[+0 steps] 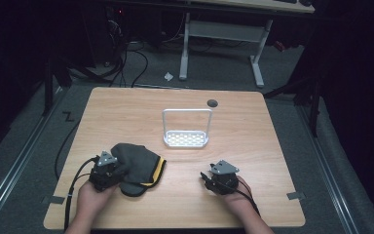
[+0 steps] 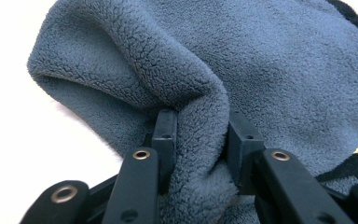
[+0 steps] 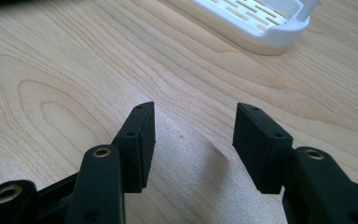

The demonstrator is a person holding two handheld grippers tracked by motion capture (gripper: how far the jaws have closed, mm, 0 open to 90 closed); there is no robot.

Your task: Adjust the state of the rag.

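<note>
On my left, the left tongs [image 1: 113,171] have a fold of the grey fleece cloth [image 1: 139,165] bunched between their jaws, pressed on it from both sides. The cloth, edged in black and yellow, lies crumpled on the wooden surface [image 1: 253,126], to the left of the white rack [image 1: 186,139] and nearer to me. To the right of the rack and also nearer to me, I see the right tongs [image 1: 203,177] low over the bare wood, jaws standing apart with nothing between them.
</note>
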